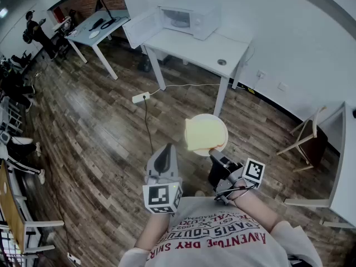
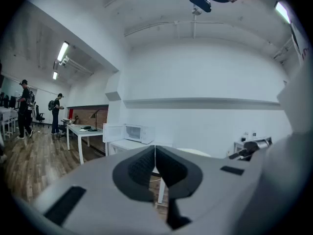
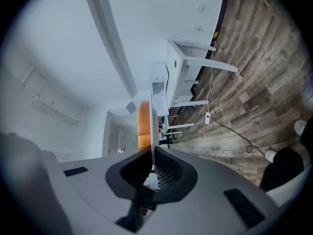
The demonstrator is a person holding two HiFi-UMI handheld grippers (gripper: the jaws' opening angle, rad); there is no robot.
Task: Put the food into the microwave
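A white plate (image 1: 223,132) carrying a pale yellow slice of food (image 1: 203,132) hangs over the wood floor. My right gripper (image 1: 213,157) is shut on its near rim. In the right gripper view the plate (image 3: 156,124) is edge-on between the jaws, with the orange food (image 3: 143,124) on its left face. My left gripper (image 1: 165,151) is shut and holds nothing; its jaws (image 2: 155,153) meet with no gap. Ahead, the white microwave (image 1: 189,18) stands on a white table (image 1: 208,49) with its door (image 1: 142,28) swung open. It also shows in the left gripper view (image 2: 139,132).
A power strip (image 1: 140,97) and its cable lie on the floor before the table. A second table (image 1: 97,26) with items stands at the far left, with people (image 1: 36,32) near it. A chair (image 1: 308,138) is at the right, and more chairs line the left edge.
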